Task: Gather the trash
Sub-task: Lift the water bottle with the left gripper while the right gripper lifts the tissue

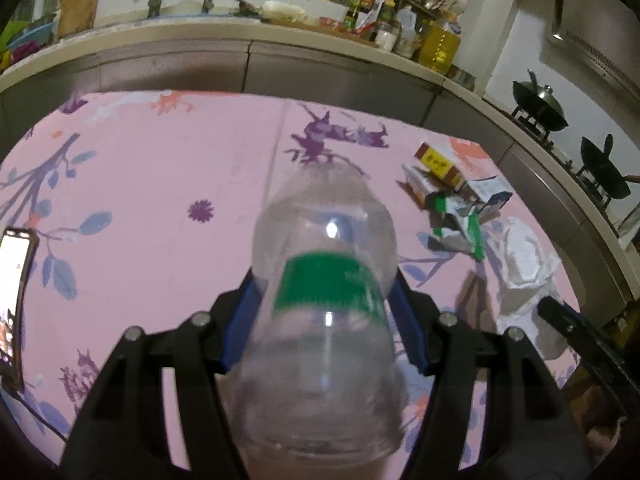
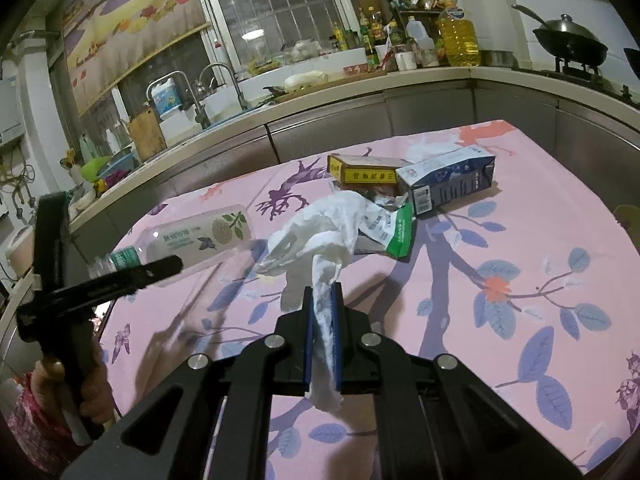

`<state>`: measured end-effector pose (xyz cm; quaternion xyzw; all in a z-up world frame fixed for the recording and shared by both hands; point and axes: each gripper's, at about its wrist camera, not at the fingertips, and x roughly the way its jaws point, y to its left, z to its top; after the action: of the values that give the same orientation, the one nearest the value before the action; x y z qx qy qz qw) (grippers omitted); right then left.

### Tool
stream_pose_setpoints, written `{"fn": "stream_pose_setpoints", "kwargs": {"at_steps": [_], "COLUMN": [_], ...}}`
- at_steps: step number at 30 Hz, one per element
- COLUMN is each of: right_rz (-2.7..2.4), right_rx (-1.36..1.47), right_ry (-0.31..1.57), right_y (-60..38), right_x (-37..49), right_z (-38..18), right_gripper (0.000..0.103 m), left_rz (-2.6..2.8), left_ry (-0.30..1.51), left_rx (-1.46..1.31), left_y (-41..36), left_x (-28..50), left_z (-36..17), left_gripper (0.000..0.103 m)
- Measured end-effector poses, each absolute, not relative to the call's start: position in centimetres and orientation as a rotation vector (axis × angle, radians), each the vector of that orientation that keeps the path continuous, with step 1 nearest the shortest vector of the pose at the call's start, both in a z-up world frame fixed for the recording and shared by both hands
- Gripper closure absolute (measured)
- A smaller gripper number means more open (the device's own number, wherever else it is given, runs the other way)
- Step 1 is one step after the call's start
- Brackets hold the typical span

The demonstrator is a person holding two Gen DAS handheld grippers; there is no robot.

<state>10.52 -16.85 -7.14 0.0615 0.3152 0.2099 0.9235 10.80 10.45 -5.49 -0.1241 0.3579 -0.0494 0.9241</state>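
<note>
My left gripper [image 1: 324,292] is shut on a clear plastic bottle [image 1: 324,264] with a green label, held above the pink floral tablecloth [image 1: 160,200]. The bottle also shows in the right wrist view [image 2: 192,240], held by the left gripper [image 2: 160,270]. My right gripper [image 2: 322,292] is shut on a crumpled white tissue [image 2: 316,232], lifted slightly off the cloth. The tissue also shows in the left wrist view [image 1: 524,256]. A yellow box [image 2: 362,172], a blue carton [image 2: 448,180] and a green-and-white wrapper [image 2: 394,228] lie together beyond the tissue.
A phone [image 1: 14,292] lies at the table's left edge. A kitchen counter [image 2: 320,92] with sink, bottles and an oil jug [image 2: 458,38] runs behind the table. Woks [image 1: 540,108] sit on a stove at the right.
</note>
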Motion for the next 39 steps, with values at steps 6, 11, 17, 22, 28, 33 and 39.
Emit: {"fn": "stream_pose_setpoints", "kwargs": {"at_steps": [6, 11, 17, 22, 28, 33, 39], "right_rz": [0.422, 0.426, 0.422, 0.418, 0.412, 0.407, 0.400], "right_rx": [0.182, 0.179, 0.191, 0.200, 0.216, 0.229, 0.246], "right_ry": [0.716, 0.706, 0.690, 0.669, 0.646, 0.641, 0.635], "right_y": [-18.0, -18.0, -18.4, -18.9, -19.9, -20.6, -21.4], "right_x": [11.3, 10.9, 10.7, 10.2, 9.5, 9.1, 8.9], "right_z": [-8.7, -8.6, -8.2, -7.5, -6.7, -6.6, -6.5], "right_gripper": [0.097, 0.097, 0.097, 0.097, 0.097, 0.097, 0.097], "left_rz": [-0.129, -0.126, -0.153, -0.205, -0.266, -0.299, -0.335], "left_ry": [0.746, 0.778, 0.722, 0.672, 0.651, 0.653, 0.677], "left_rx": [-0.224, -0.248, -0.248, -0.223, -0.227, -0.220, -0.223], "left_y": [9.1, 9.3, 9.3, 8.3, 7.0, 5.8, 4.5], "left_x": [11.0, 11.5, 10.6, 9.7, 9.2, 9.4, 10.2], "left_z": [-5.6, -6.7, -5.3, -3.5, -2.0, -1.4, -1.4], "left_gripper": [0.043, 0.043, 0.043, 0.043, 0.043, 0.044, 0.045]}}
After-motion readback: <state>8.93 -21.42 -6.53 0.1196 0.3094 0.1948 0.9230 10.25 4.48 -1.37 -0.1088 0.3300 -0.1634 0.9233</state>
